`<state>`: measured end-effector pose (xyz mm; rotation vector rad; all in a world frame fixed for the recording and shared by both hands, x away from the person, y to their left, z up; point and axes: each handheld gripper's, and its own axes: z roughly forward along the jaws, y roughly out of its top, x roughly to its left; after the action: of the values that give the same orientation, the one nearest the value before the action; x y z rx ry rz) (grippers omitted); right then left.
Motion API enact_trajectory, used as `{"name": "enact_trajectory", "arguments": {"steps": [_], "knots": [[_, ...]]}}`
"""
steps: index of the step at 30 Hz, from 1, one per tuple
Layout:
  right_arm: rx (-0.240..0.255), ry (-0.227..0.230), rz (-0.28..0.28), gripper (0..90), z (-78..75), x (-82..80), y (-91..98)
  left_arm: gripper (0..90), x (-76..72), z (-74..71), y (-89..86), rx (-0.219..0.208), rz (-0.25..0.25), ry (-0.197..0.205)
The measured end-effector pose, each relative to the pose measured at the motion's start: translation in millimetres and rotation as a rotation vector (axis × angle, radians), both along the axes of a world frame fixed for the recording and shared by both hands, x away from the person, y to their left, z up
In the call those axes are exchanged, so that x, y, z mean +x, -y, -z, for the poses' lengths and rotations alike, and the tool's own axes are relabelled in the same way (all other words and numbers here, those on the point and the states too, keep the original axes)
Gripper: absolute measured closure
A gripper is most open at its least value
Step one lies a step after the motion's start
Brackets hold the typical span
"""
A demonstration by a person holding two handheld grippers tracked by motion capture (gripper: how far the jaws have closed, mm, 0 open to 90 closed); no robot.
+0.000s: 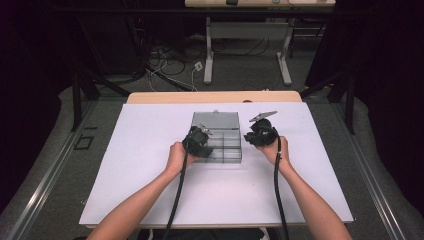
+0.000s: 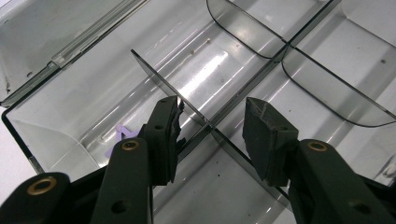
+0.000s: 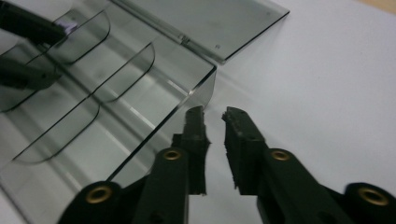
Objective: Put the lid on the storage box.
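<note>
Straddling a divider, left fingers inside organizer box.

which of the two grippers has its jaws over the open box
The left gripper: its jaws straddle a divider inside the clear box. The right gripper sits just outside the box's side wall, over the white table.

On the white table, the left tool reaches into the clear box, right tool just beside it.
</note>
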<state>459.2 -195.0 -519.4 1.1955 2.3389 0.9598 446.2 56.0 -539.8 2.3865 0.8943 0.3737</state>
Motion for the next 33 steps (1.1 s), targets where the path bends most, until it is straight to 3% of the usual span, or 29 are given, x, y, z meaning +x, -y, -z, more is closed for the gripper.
{"name": "enact_trajectory", "arguments": {"steps": [3, 4, 5, 6, 7, 11, 16, 17, 21, 33], "knots": [[-0.005, 0.037, 0.022, 90.0, 0.5, 7.3, -2.5, 55.7, 0.2, 0.0, -0.3, -0.001, 0.001, -0.002], [0.020, 0.044, 0.021, 90.0, 2.6, 10.7, -3.1, 55.7, 0.2, 0.0, -0.4, -0.001, 0.001, -0.002], [-0.017, 0.000, 0.024, 90.0, 0.1, 12.3, -3.4, 55.6, 0.2, 0.0, -0.3, -0.001, 0.001, -0.002], [0.001, 0.022, 0.021, 90.0, 2.9, 16.1, -4.5, 55.7, 0.2, -0.1, -0.3, 0.000, 0.001, -0.002], [0.013, 0.010, 0.026, 90.0, 3.9, 18.9, -5.7, 55.7, 0.2, 0.0, -0.2, -0.001, 0.001, -0.002], [0.002, -0.027, 0.023, 90.0, 7.7, 31.1, -10.6, 55.6, 0.3, -0.1, -0.4, -0.002, 0.003, -0.004], [-0.008, -0.019, 0.031, 90.0, 13.1, 44.0, -14.9, 55.6, 0.3, -0.1, -0.5, -0.002, 0.004, -0.005], [-0.016, -0.046, 0.050, 90.0, 12.2, 45.5, -15.8, 55.6, 0.3, -0.1, -0.4, -0.003, 0.004, -0.005], [-0.030, -0.076, 0.055, 90.0, 15.2, 54.4, -17.7, 55.3, 0.3, 0.2, -0.3, -0.001, 0.006, -0.001], [-0.030, -0.092, 0.065, 90.0, 22.6, 71.3, -19.3, 55.5, 0.2, 0.1, 0.0, 0.000, 0.004, -0.001]]}}
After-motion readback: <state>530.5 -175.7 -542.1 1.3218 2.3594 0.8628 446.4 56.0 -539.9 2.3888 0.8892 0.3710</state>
